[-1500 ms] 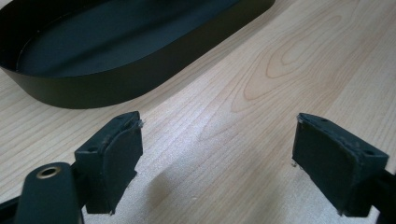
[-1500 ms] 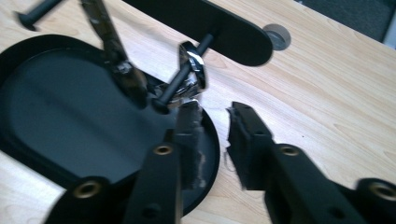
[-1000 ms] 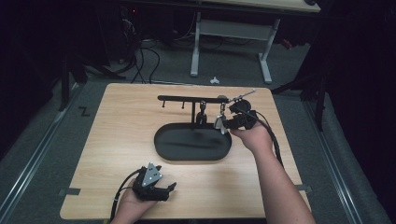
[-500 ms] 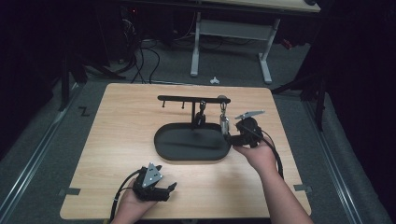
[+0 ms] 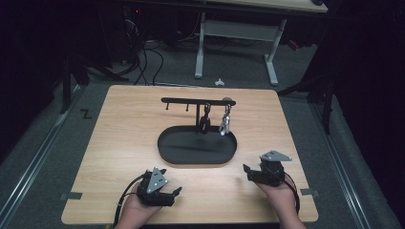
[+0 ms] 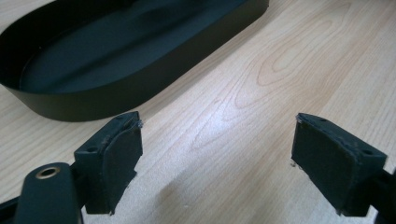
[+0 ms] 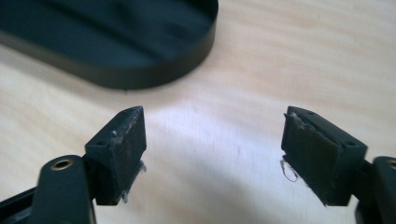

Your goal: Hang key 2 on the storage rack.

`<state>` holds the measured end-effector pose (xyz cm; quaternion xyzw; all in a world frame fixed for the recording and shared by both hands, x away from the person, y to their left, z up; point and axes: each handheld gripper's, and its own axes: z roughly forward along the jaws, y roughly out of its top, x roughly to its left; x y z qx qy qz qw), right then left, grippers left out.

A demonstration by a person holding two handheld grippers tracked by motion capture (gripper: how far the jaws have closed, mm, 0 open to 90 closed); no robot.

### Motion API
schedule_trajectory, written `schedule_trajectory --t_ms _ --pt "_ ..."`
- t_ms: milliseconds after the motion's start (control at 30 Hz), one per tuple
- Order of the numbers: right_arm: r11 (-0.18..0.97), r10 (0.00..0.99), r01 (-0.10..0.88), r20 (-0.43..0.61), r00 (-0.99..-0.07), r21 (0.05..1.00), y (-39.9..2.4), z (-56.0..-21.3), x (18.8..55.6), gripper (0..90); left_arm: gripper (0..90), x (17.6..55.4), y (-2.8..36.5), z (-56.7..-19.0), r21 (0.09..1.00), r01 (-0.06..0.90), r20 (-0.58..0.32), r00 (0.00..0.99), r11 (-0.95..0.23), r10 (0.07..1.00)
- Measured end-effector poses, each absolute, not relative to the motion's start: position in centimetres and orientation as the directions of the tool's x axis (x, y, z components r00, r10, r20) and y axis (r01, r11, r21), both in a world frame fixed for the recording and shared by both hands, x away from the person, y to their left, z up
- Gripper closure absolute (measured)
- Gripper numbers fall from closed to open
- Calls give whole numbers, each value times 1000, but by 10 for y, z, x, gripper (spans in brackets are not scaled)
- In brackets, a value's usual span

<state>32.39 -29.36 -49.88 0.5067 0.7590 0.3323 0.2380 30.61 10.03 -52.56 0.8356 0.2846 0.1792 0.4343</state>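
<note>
1. My right fingers (image 7: 212, 154) are spread wide with nothing between them — their jaws have just been opening, and only bare tabletop (image 7: 289, 60) shows in the gap.
2. My left fingers (image 6: 217, 161) are spread too, empty, low over the wood on my near side.
3. What changed: a second ago my right fingers were up at the hook rail (image 5: 198, 101), beside the silver carabiner (image 5: 225, 123); now they sit back by the near edge, well apart from it.
4. The silver carabiner hangs from the rail beyond both pairs of fingers, just beside the black carabiner (image 5: 205, 121), both dangling over the far rim of the oval tray (image 5: 197, 160).
5. The tray lies just ahead of each pair — I see nothing lying in it.
6. I judge the hanging step done, with the release clean and both hands free.
</note>
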Motion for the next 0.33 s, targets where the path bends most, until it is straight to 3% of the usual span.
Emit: schedule_trajectory --t_ms 200,333 --pt "190 940 564 17 -341 804 -309 -525 287 187 166 306 98 -526 827 327 44 773 -457 632" --pt "228 933 579 -5 -360 783 -307 -527 282 164 164 302 99 -520 835 310 62 767 -454 639"
